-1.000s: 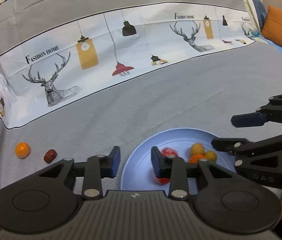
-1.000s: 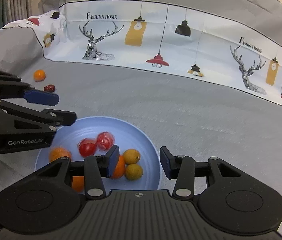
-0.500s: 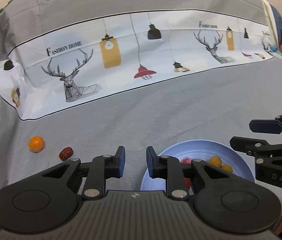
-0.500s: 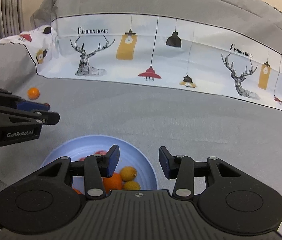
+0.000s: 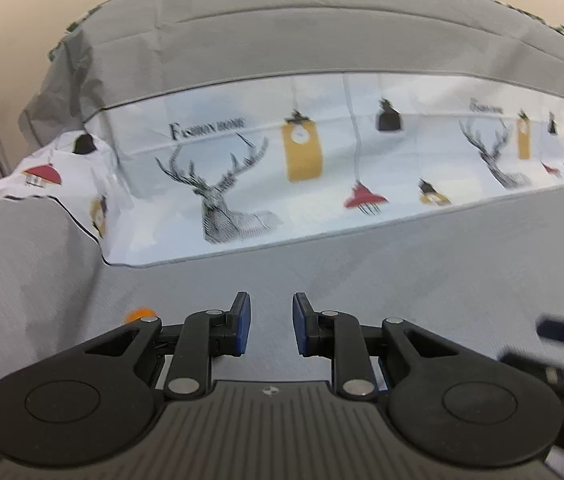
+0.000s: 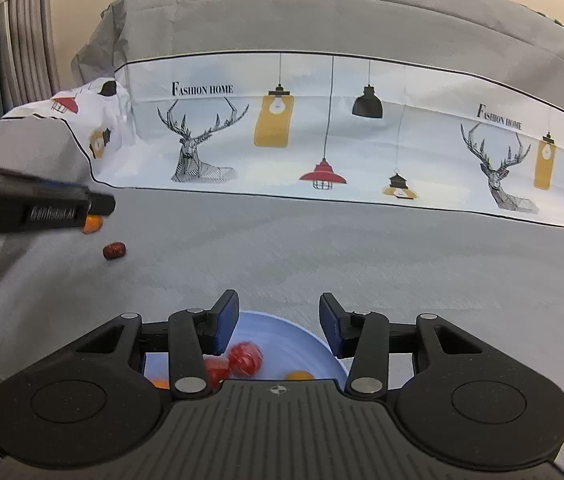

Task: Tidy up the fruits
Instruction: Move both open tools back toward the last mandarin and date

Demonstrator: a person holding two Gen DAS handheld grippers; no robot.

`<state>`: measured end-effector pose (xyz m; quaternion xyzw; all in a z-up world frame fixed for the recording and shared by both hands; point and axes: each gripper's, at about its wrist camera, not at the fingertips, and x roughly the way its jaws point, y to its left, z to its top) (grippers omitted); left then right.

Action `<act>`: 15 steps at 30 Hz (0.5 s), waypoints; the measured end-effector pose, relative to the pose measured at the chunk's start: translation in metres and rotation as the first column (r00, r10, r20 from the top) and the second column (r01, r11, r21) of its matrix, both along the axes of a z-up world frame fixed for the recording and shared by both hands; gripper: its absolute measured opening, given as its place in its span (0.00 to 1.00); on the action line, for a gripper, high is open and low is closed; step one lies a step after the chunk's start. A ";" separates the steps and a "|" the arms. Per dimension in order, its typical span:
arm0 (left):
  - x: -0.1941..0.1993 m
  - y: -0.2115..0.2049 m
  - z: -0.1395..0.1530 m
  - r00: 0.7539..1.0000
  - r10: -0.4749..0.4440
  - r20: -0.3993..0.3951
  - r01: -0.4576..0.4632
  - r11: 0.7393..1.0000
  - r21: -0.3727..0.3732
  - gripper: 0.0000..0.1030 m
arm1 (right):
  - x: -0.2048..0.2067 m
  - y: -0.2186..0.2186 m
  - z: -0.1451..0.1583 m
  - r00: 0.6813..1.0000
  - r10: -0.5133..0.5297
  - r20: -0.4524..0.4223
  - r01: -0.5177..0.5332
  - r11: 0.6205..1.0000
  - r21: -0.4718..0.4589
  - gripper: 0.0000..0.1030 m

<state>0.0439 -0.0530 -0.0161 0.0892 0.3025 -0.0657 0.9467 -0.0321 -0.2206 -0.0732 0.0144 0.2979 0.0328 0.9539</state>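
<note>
My left gripper hangs over bare grey bedding, its jaws narrowly open with nothing between them. A small orange fruit peeks out just left of its left finger. In the right wrist view that orange fruit lies right behind the blurred left gripper, and a dark red date lies beside it. My right gripper hovers above the blue plate, its jaws opening a little and empty. The plate holds red wrapped fruits and orange and yellow ones, mostly hidden by the gripper body.
Grey bed cover spreads all around, with a white printed band of deer and lamps rising behind. A rack with bars stands at the far left. The right gripper shows blurred at the left wrist view's right edge.
My left gripper narrowed its jaws, rose and swung left off the plate toward the orange fruit and date. My right gripper lifted slightly; the plate now sits low under its fingers.
</note>
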 end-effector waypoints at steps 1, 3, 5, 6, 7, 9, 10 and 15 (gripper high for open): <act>0.008 0.002 0.003 1.000 0.007 0.001 -0.007 1.000 -0.006 0.24 | 0.001 0.001 0.001 1.000 -0.001 0.000 0.001 1.000 0.005 0.47; 0.027 0.004 0.010 1.000 0.021 0.014 -0.021 1.000 -0.008 0.24 | 0.003 0.003 0.001 1.000 -0.007 -0.004 0.007 1.000 0.016 0.50; 0.044 0.009 0.012 0.999 0.035 0.030 -0.035 0.999 0.001 0.24 | 0.005 0.004 0.001 1.000 -0.004 -0.016 0.005 0.999 0.043 0.54; 0.052 0.013 0.010 0.998 0.043 0.036 -0.044 0.999 0.006 0.24 | 0.006 0.004 0.000 1.000 0.002 -0.023 -0.001 0.998 0.060 0.54; 0.058 0.018 0.006 0.998 0.056 0.041 -0.056 0.998 0.010 0.24 | 0.008 0.006 0.000 1.000 0.008 -0.027 -0.006 0.998 0.070 0.54; 0.067 0.030 -0.010 0.995 0.095 0.035 -0.095 0.995 0.023 0.25 | 0.008 0.010 0.001 0.999 0.023 -0.024 -0.021 0.997 0.072 0.54; 0.071 0.036 -0.018 0.993 0.122 0.006 -0.122 0.992 0.034 0.25 | 0.009 0.012 0.001 0.999 0.033 -0.022 -0.031 0.997 0.070 0.53; 0.096 0.063 -0.027 0.964 0.251 -0.082 -0.252 0.968 -0.001 0.25 | 0.013 0.023 0.002 0.996 0.089 -0.016 -0.088 0.993 0.078 0.29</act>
